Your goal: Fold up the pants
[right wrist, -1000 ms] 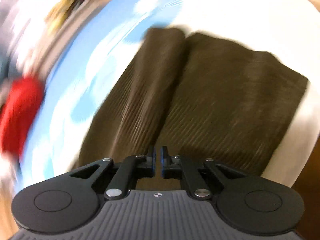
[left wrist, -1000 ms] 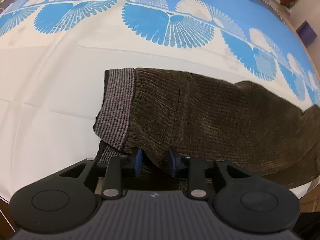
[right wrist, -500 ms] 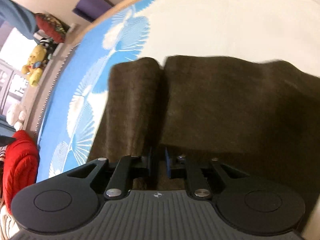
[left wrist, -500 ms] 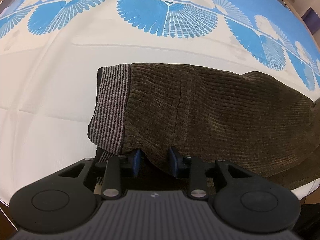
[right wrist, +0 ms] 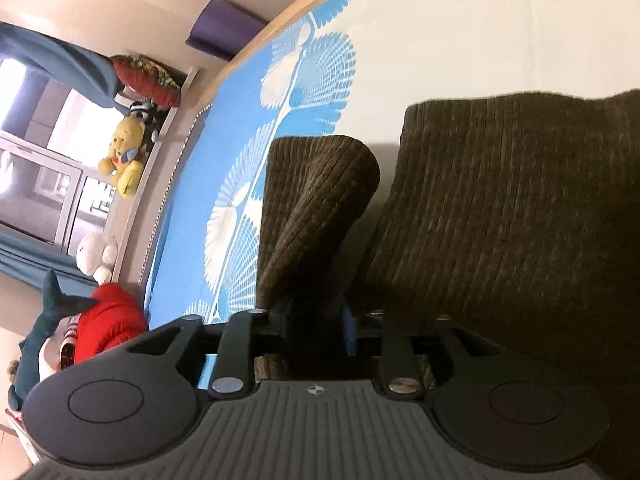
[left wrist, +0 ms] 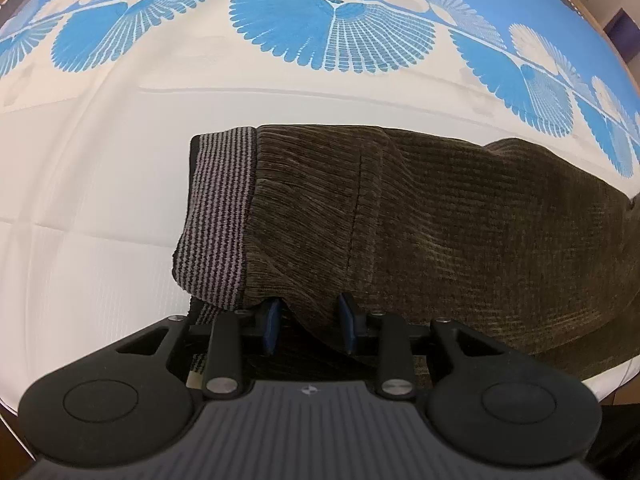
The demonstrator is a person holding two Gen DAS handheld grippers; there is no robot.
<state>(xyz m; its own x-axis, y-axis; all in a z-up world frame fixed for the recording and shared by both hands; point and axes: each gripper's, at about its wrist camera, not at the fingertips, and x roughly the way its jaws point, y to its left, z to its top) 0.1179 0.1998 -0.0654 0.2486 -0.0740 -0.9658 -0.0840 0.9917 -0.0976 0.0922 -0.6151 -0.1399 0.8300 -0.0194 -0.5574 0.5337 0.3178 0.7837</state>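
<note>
Dark olive corduroy pants (left wrist: 420, 220) lie folded on the bed, their grey striped waistband (left wrist: 220, 216) at the left. My left gripper (left wrist: 308, 326) sits at the pants' near edge with its jaws apart; a fold of cloth hangs between the blue pads. In the right wrist view the pants (right wrist: 500, 200) fill the right side, and one leg end (right wrist: 316, 208) rises in front of me. My right gripper (right wrist: 316, 330) has its jaws apart with that leg cloth between them.
The bed sheet (left wrist: 100, 160) is white with a blue fan pattern (left wrist: 332, 28). Stuffed toys (right wrist: 122, 156) and a red item (right wrist: 108, 320) lie along the window ledge beyond the bed. A purple box (right wrist: 224, 28) stands by the bed's wooden edge.
The right gripper has opened from nearly shut and swung round, and the leg end now stands up in front of it. The left gripper has barely moved and its jaws have widened slightly.
</note>
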